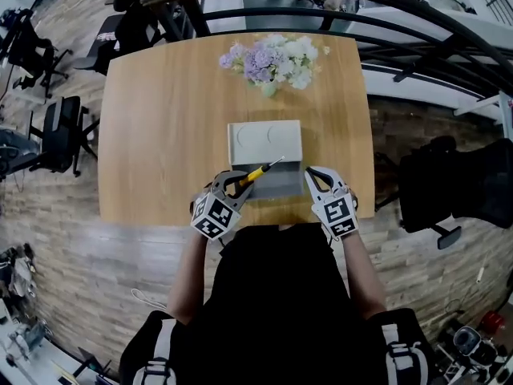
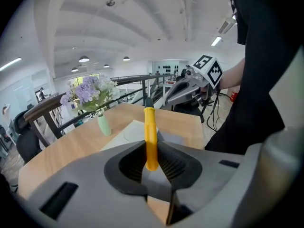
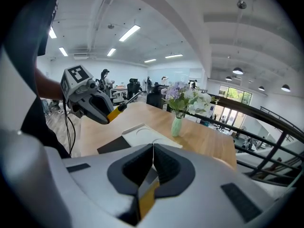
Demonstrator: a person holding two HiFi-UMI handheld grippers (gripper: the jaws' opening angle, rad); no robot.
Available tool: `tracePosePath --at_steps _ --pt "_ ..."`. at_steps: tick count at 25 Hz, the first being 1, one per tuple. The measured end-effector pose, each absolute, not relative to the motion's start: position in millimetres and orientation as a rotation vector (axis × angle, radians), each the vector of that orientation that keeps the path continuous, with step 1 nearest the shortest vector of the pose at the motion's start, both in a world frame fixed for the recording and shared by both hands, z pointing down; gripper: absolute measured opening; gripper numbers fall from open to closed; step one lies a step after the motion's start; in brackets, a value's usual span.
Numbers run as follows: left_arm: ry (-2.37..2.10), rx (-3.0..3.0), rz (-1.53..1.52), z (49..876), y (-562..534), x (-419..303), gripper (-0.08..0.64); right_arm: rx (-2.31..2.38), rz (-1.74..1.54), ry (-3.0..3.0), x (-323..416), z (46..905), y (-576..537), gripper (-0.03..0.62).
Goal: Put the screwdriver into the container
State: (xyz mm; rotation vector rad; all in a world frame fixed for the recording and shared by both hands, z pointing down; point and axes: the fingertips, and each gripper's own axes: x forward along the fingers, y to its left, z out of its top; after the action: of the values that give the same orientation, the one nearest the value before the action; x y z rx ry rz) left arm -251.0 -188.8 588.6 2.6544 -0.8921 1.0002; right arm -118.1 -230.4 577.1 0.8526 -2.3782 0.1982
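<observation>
My left gripper (image 1: pixel 233 188) is shut on the yellow handle of the screwdriver (image 1: pixel 258 172). It holds the tool over the near left corner of the grey container (image 1: pixel 280 186), with the metal shaft pointing up and right. In the left gripper view the yellow handle (image 2: pixel 150 136) stands clamped between the dark jaws. The container's white lid (image 1: pixel 264 142) lies open behind it. My right gripper (image 1: pixel 317 176) hovers by the container's near right corner, jaws together with nothing held. From the right gripper view I see the left gripper (image 3: pixel 93 104) carrying the screwdriver (image 3: pixel 118 108) above the container (image 3: pixel 114 145).
A pale green vase of purple and white flowers (image 1: pixel 274 61) stands at the far middle of the wooden table (image 1: pixel 160 135). Black railings (image 1: pixel 417 22) run behind and to the right of the table. Office chairs (image 1: pixel 56 135) stand on the left.
</observation>
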Motion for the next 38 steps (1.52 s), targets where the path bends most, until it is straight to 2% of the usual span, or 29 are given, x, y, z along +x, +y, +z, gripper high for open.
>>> tracePosePath --at_steps 18,25,38 --pt "-0.532 2.572 1.369 696 -164 -232 0.084 0.911 0.274 -2.292 -102 595 -186 0.025" --pt "-0.555 2.451 1.348 716 -169 -225 0.084 0.88 0.283 -2.288 -107 601 -179 0.025" --pt "-0.565 2.227 1.541 765 -162 -230 0.084 0.863 0.297 -2.292 -100 602 -176 0.025"
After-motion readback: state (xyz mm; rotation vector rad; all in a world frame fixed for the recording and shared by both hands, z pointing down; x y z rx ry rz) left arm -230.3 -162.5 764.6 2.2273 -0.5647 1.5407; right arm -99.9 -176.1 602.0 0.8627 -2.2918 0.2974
